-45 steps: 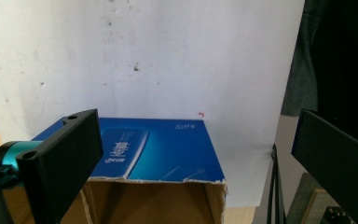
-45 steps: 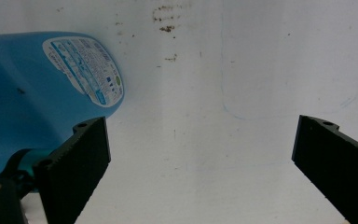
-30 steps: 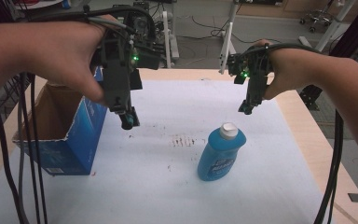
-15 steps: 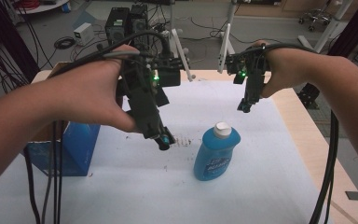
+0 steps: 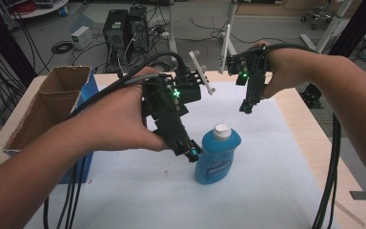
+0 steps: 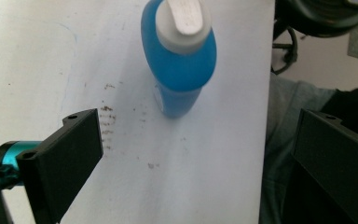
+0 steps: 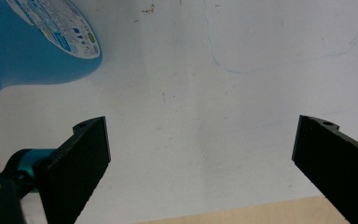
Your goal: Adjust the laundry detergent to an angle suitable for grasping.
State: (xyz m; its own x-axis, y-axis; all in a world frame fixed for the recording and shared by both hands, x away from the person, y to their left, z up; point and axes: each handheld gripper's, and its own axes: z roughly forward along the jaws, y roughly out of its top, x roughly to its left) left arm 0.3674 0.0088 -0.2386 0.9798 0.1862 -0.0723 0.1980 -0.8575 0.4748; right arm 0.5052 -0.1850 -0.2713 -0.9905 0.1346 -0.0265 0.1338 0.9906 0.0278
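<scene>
At the far left we note the open brown-and-blue cardboard box (image 5: 52,109), standing at the left edge of the table (image 5: 310,143) and now seen with more of its open top than half a second ago. Next, we see that the left gripper (image 5: 190,151) has moved rightward and lower since the earlier frame; its tip now sits just beside the shoulder of the blue plastic detergent bottle with a white cap (image 5: 216,155), whether touching we cannot tell. In the left gripper view its jaws stand wide apart and hold nothing, with the bottle (image 6: 181,56) ahead of them and not yet between them. The bottle stands upright near the middle of the white table cover (image 5: 276,171), where it stood before. Small brown specks (image 6: 106,116) mark the cover beside the bottle's base. Farther right, the right gripper (image 5: 246,107) hangs above the cover behind the bottle, well apart from it, roughly as earlier; its jaws are spread wide and empty. Open cover lies to the bottle's right and front; the bare wooden table edge borders the cover on the right.
</scene>
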